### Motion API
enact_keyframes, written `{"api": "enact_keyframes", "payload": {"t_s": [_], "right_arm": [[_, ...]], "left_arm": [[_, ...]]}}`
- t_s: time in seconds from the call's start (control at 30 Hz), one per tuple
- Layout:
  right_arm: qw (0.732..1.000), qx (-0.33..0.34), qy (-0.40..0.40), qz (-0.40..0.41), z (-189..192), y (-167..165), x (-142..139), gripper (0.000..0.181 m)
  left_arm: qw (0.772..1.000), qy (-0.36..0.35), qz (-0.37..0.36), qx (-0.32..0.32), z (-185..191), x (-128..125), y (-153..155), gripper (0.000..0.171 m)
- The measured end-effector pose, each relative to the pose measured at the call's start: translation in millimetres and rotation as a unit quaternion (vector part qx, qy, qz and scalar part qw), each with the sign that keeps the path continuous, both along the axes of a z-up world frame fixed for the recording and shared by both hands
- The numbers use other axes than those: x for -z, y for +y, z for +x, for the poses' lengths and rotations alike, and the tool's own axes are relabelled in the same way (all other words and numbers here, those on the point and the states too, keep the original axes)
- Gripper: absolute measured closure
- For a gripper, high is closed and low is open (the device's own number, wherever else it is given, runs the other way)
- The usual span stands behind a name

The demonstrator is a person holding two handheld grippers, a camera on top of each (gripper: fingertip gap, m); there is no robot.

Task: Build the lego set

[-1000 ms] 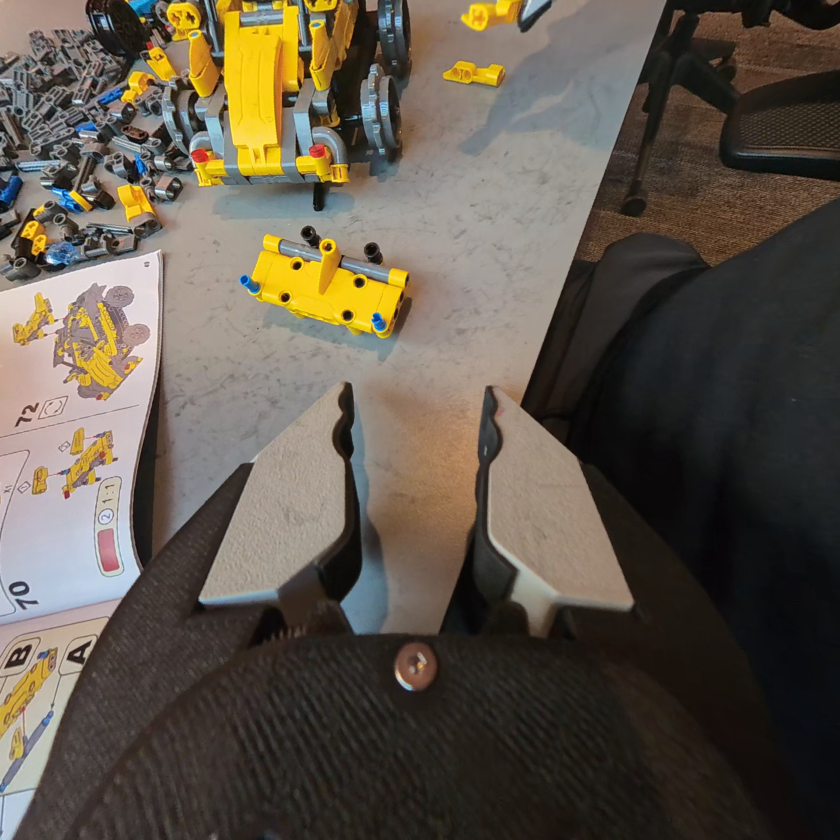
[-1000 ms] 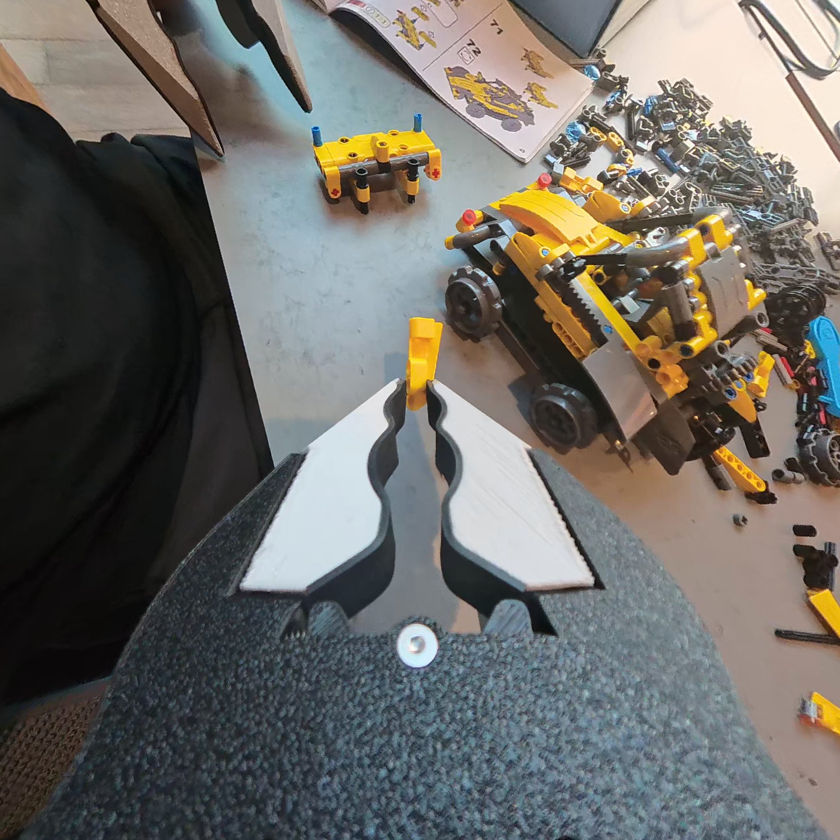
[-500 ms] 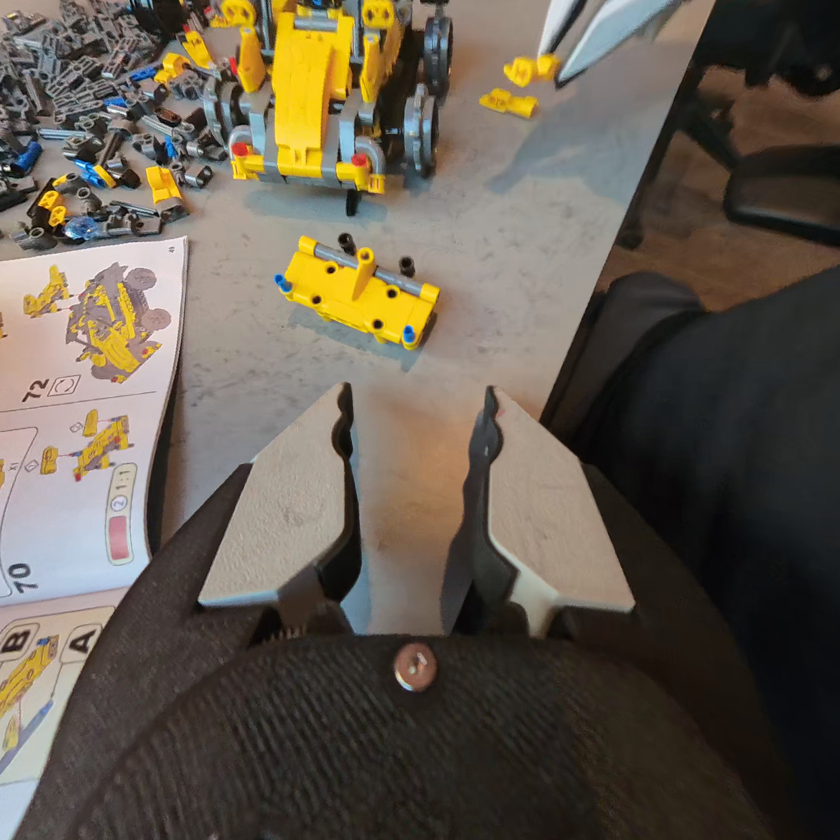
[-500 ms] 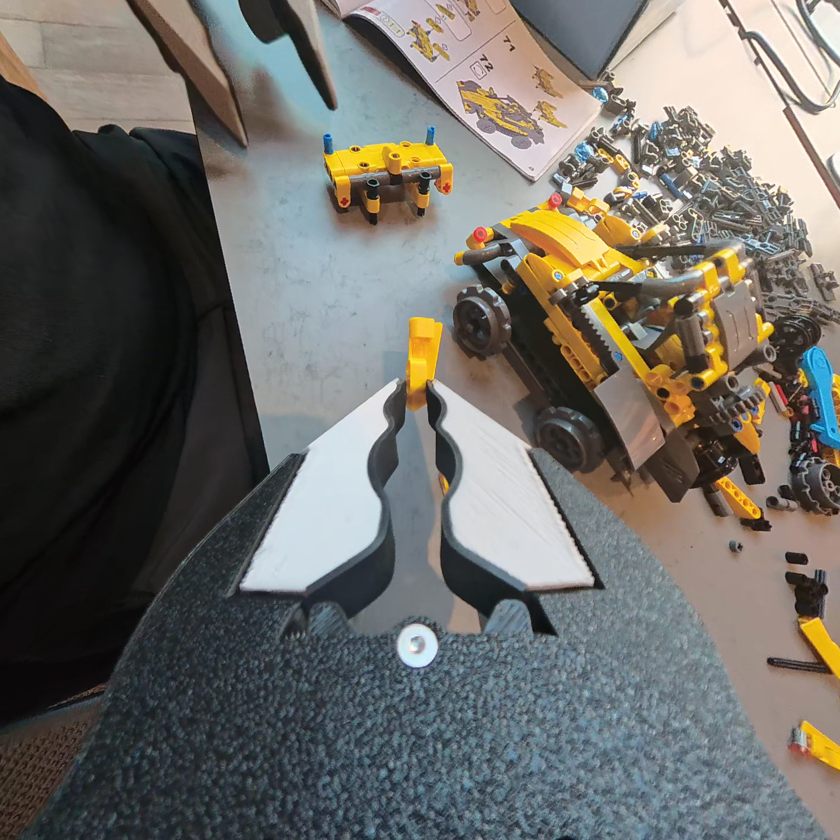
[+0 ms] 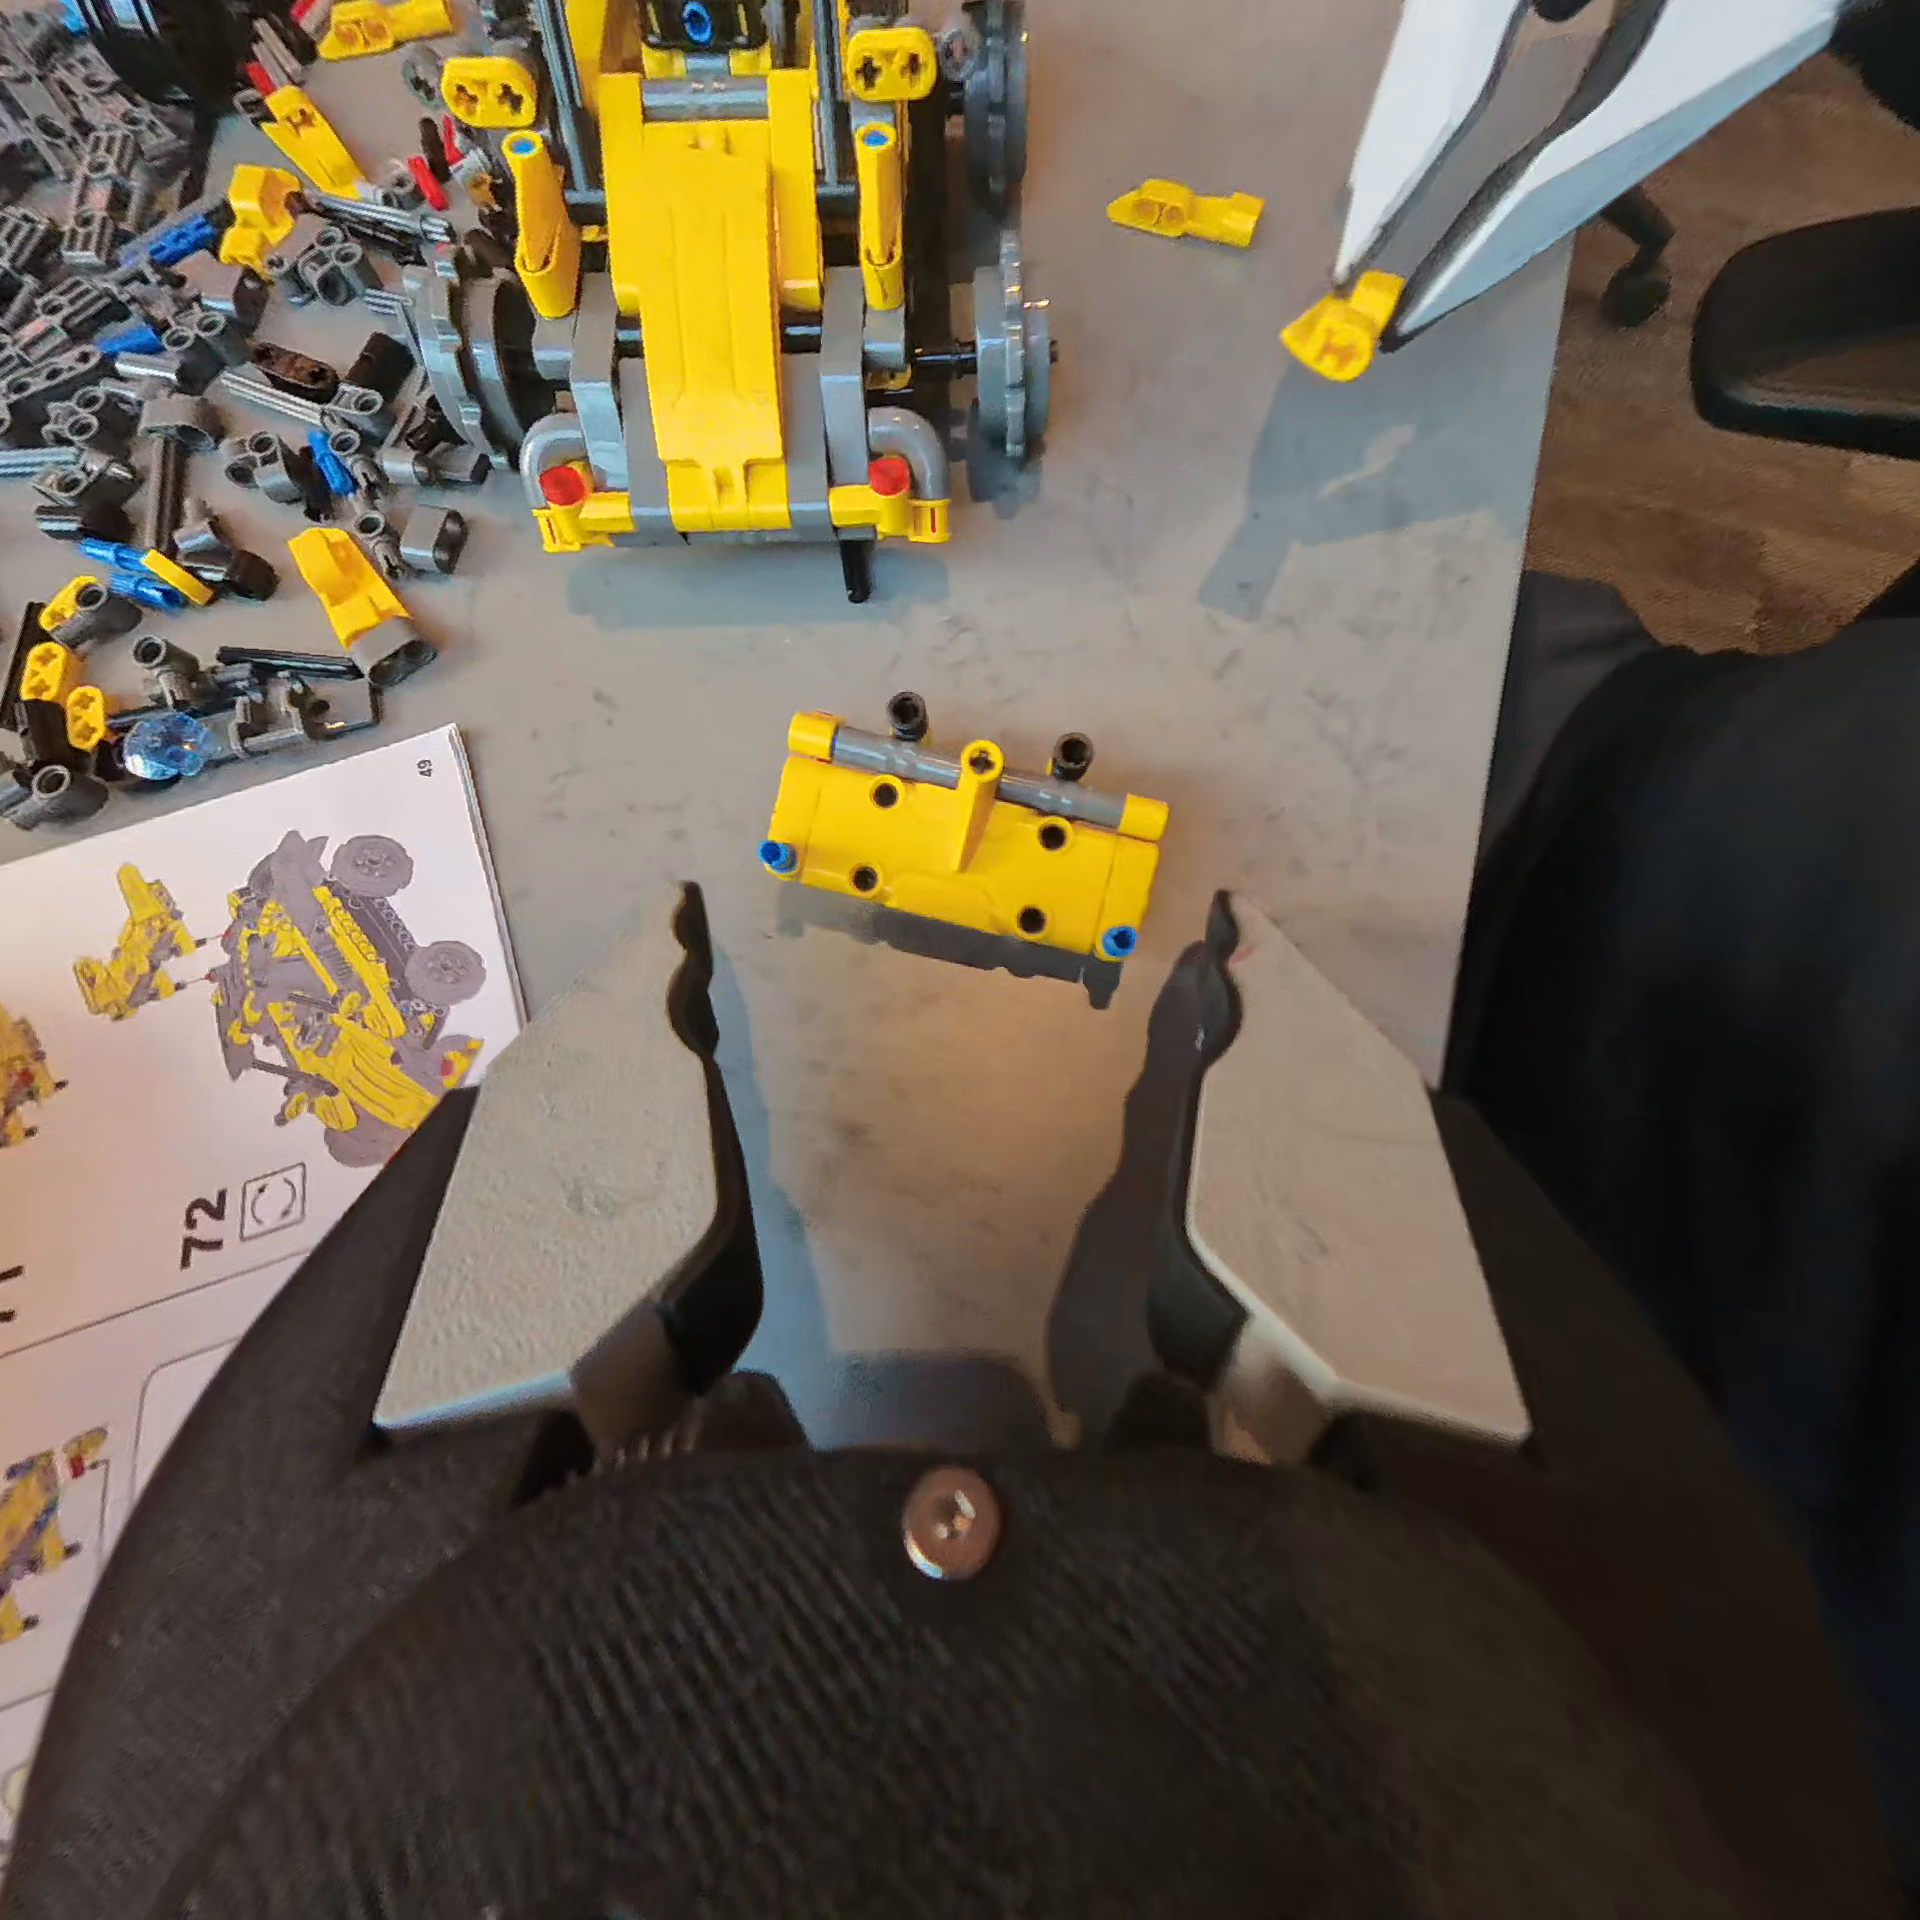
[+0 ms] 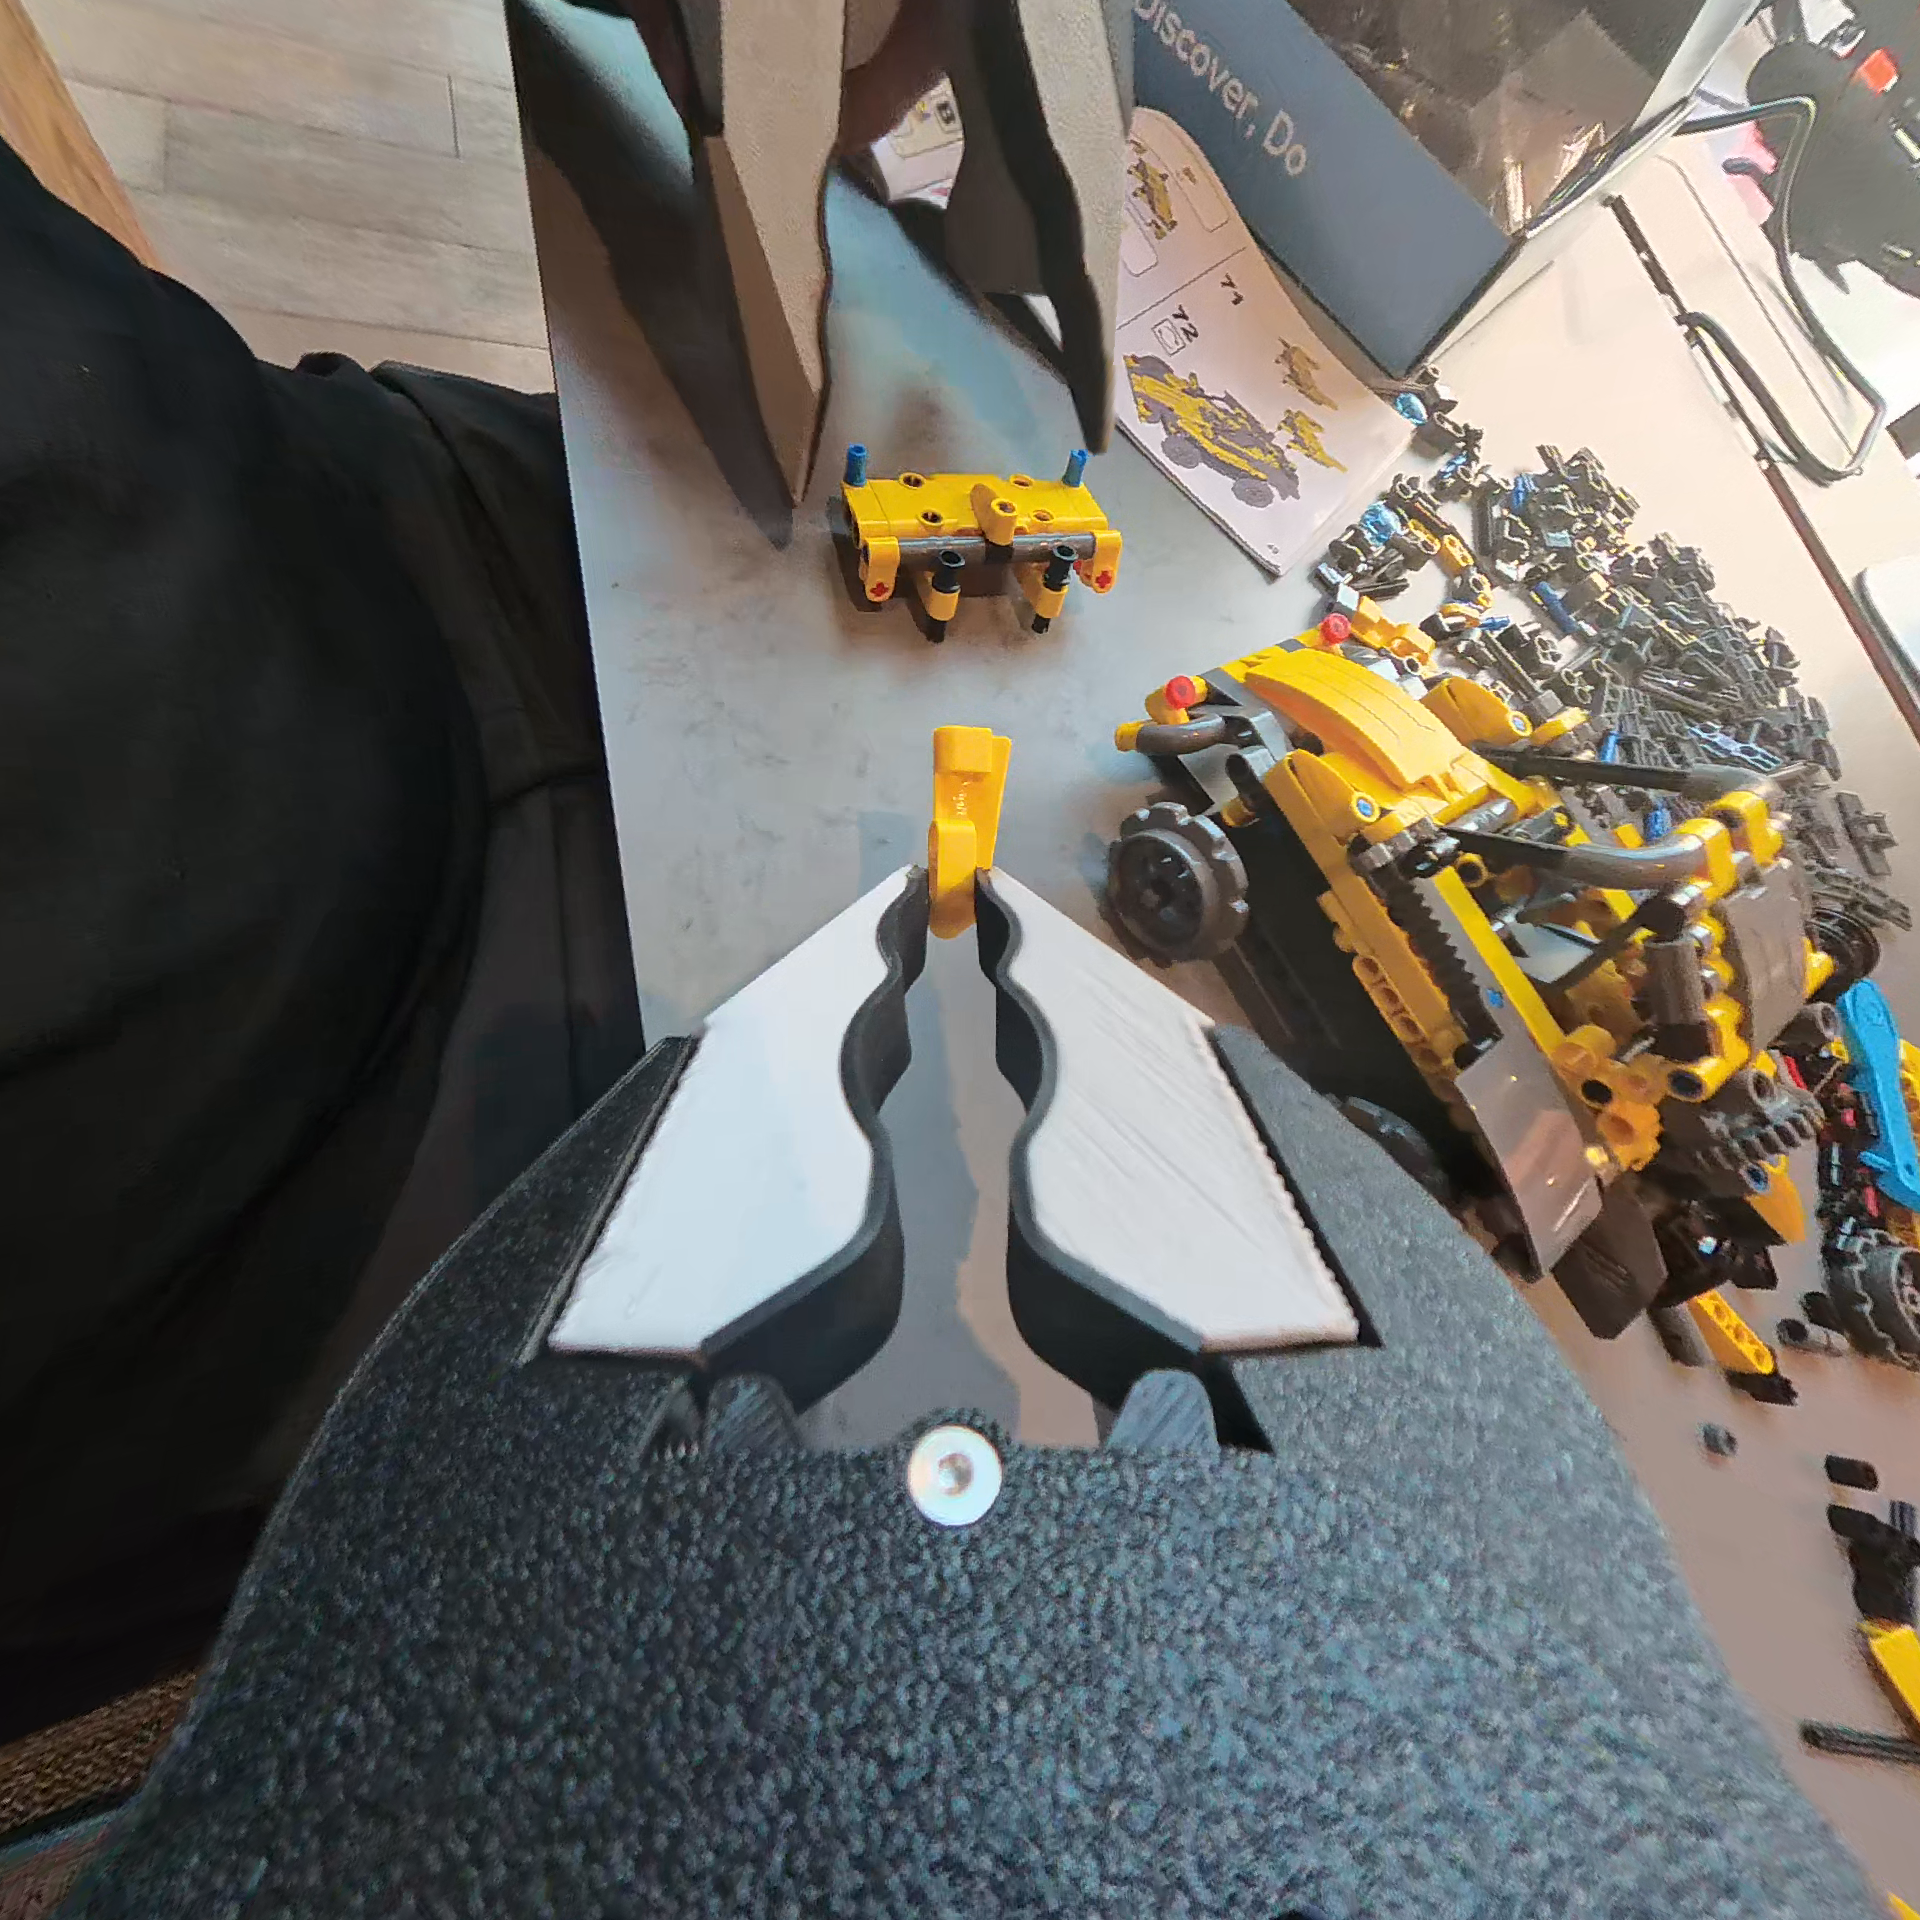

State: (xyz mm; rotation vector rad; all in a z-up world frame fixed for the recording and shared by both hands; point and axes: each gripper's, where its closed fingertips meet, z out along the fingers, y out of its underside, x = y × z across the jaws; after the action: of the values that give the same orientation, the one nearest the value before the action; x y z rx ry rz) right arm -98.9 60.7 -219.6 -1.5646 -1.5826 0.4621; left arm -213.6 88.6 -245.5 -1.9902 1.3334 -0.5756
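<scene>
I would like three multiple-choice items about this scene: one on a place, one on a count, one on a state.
1. Where does the small yellow block lie?
A. on the booklet
B. on the table just ahead of the left gripper
C. on top of the yellow vehicle

2. How many blue pins show on the block?
A. two
B. four
C. none

3. What is the state of the right gripper?
A. open and empty
B. shut on a black wheel
C. shut on a yellow piece

Key:
1 B: the block sits on the grey table, before the tips of the left gripper.
2 A: one blue pin at each near corner.
3 C: the right gripper pinches the yellow piece between its tips.
</scene>
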Motion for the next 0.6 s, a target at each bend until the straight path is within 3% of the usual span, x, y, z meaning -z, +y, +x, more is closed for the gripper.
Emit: {"api": "enact_keyframes", "payload": {"t_s": [0.3, 0.6], "right_arm": [[1.0, -0.008, 0.009, -0.002, -6.3, 1.2, 4.4, 0.172], [1.0, 0.009, 0.005, 0.015, -7.9, 15.0, 9.0, 0.173]], "left_arm": [[1.0, 0.017, -0.018, 0.005, 6.4, 15.7, 0.7, 0.096], [0.998, 0.011, -0.014, -0.054, -24.5, 14.7, -42.8, 0.096]]}}
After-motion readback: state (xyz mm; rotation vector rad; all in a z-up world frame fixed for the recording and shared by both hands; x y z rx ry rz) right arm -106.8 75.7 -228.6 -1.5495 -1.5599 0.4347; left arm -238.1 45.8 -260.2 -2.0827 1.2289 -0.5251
